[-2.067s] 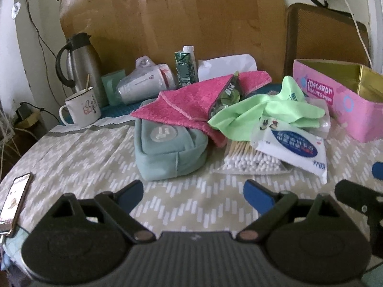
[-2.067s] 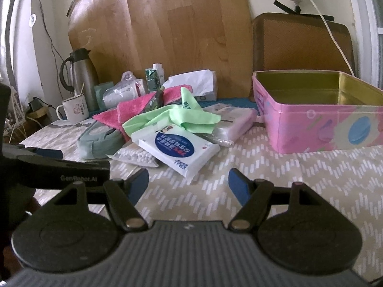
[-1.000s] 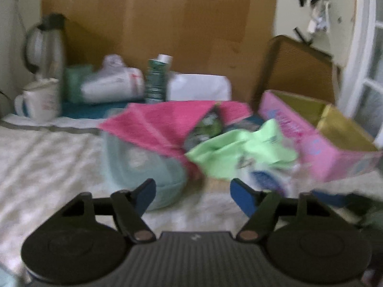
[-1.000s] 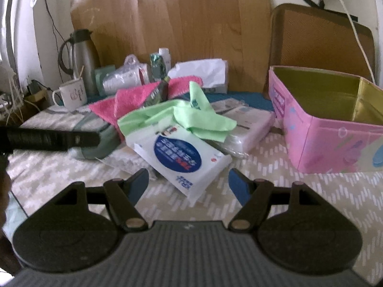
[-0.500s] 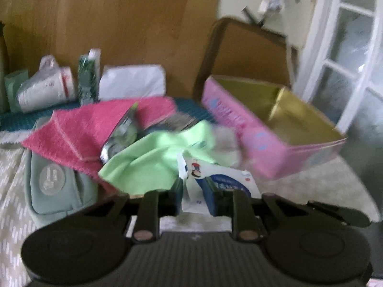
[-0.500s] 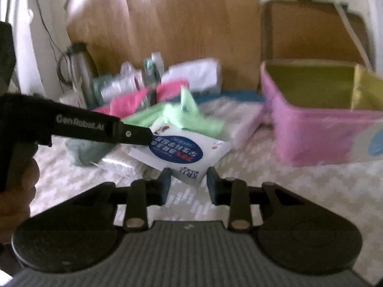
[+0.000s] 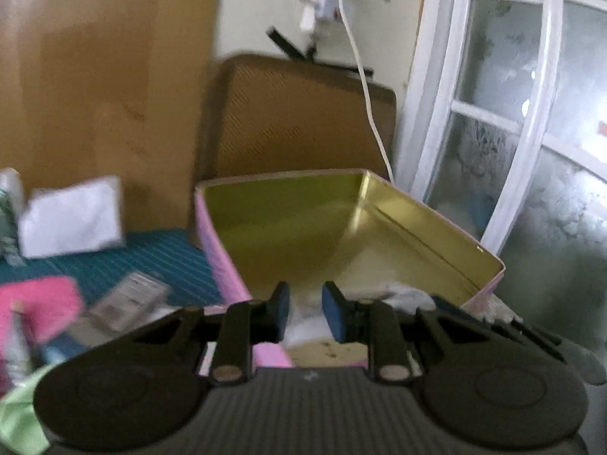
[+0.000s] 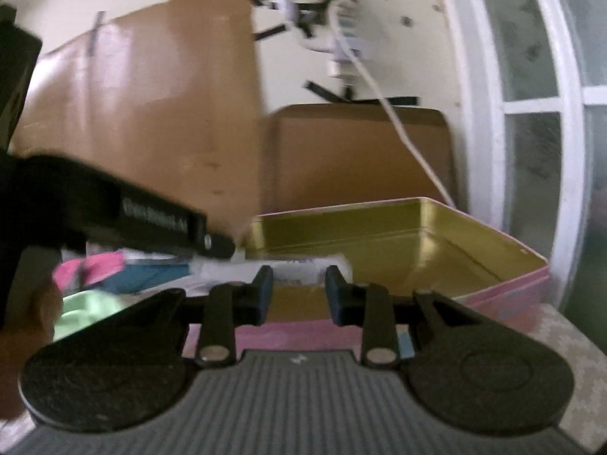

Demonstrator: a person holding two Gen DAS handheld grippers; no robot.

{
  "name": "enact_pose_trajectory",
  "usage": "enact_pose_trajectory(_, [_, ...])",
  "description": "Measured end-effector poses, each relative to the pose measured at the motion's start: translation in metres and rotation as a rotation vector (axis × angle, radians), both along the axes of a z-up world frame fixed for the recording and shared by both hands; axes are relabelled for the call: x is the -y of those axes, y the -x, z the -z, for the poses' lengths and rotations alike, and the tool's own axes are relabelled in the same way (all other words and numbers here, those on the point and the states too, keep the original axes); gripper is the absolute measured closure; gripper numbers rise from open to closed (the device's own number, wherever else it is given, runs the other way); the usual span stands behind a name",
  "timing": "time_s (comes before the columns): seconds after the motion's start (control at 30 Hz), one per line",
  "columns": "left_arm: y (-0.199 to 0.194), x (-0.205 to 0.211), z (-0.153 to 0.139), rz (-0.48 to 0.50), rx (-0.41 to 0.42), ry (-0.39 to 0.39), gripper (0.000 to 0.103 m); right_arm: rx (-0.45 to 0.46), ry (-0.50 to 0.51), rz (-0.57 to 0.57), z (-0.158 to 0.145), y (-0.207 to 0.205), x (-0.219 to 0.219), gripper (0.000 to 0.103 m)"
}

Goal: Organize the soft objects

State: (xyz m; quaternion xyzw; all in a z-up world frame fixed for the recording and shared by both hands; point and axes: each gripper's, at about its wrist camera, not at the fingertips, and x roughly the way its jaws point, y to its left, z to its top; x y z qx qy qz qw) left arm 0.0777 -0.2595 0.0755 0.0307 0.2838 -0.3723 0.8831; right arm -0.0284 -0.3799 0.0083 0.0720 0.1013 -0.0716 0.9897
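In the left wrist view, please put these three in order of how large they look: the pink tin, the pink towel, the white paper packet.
1. pink tin
2. white paper packet
3. pink towel, though blurred and cut off by the edge, so these two are unsure.

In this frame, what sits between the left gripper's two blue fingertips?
In the left wrist view, the white pack sits between the left gripper fingertips, held over the pink tin. The right wrist view shows the same pack at the tin's near edge.

White tissue pack (image 8: 288,265), blurred, held roughly level over the near left wall of the pink tin (image 8: 504,288); tin open, gold interior. Pink towel (image 7: 38,311) and green cloth (image 8: 87,307) lie left of tin.
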Motion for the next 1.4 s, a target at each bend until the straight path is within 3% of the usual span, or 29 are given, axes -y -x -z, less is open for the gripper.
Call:
enact_pose_trajectory(0.17, [-0.007, 0.02, 0.015, -0.034, -0.041, -0.049, 0.082, -0.036, 0.023, 0.059, 0.008, -0.019, 0.008, 0.068])
enact_pose_trajectory(0.37, [0.017, -0.053, 0.006, -0.069, -0.011, 0.027, 0.08, 0.007, -0.048, 0.016, 0.011, -0.001, -0.003, 0.067])
enact_pose_trajectory(0.5, [0.03, -0.131, 0.017, -0.204, -0.012, 0.028, 0.08, -0.037, -0.09, -0.177, 0.01, -0.005, -0.034, 0.066])
enact_pose_trajectory(0.6, [0.038, -0.184, 0.032, -0.332, -0.049, 0.0, 0.08, -0.117, -0.082, -0.339, 0.011, -0.026, -0.068, 0.051])
enact_pose_trajectory(0.73, [0.051, -0.237, 0.044, -0.446, -0.093, -0.006, 0.08, -0.196, -0.022, -0.408, 0.016, -0.058, -0.112, 0.042])
enact_pose_trajectory(0.83, [0.059, -0.256, 0.043, -0.488, -0.105, -0.005, 0.08, -0.225, -0.006, -0.448, 0.019, -0.079, -0.136, 0.042])
enact_pose_trajectory(0.9, [0.064, -0.265, 0.041, -0.492, -0.102, -0.002, 0.08, -0.243, 0.016, -0.446, 0.024, -0.09, -0.149, 0.047])
enact_pose_trajectory(1.0, [0.072, -0.271, 0.038, -0.48, -0.083, 0.017, 0.08, -0.265, 0.002, -0.447, 0.031, -0.095, -0.154, 0.098])
enact_pose_trajectory(1.07, [0.074, -0.267, 0.037, -0.462, -0.085, 0.03, 0.08, -0.286, -0.01, -0.437, 0.028, -0.092, -0.148, 0.098])
enact_pose_trajectory(1.17, [0.075, -0.261, 0.034, -0.415, -0.106, 0.067, 0.077, -0.239, -0.037, -0.414, 0.018, -0.07, -0.136, 0.098])
enact_pose_trajectory(1.3, [0.078, -0.25, 0.029, -0.349, -0.137, 0.11, 0.063, -0.127, -0.029, -0.374, 0.003, -0.02, -0.116, 0.098])
enact_pose_trajectory(1.4, [0.08, -0.24, 0.028, -0.279, -0.174, 0.149, 0.056, -0.102, -0.05, -0.394, 0.001, 0.011, -0.099, 0.098])
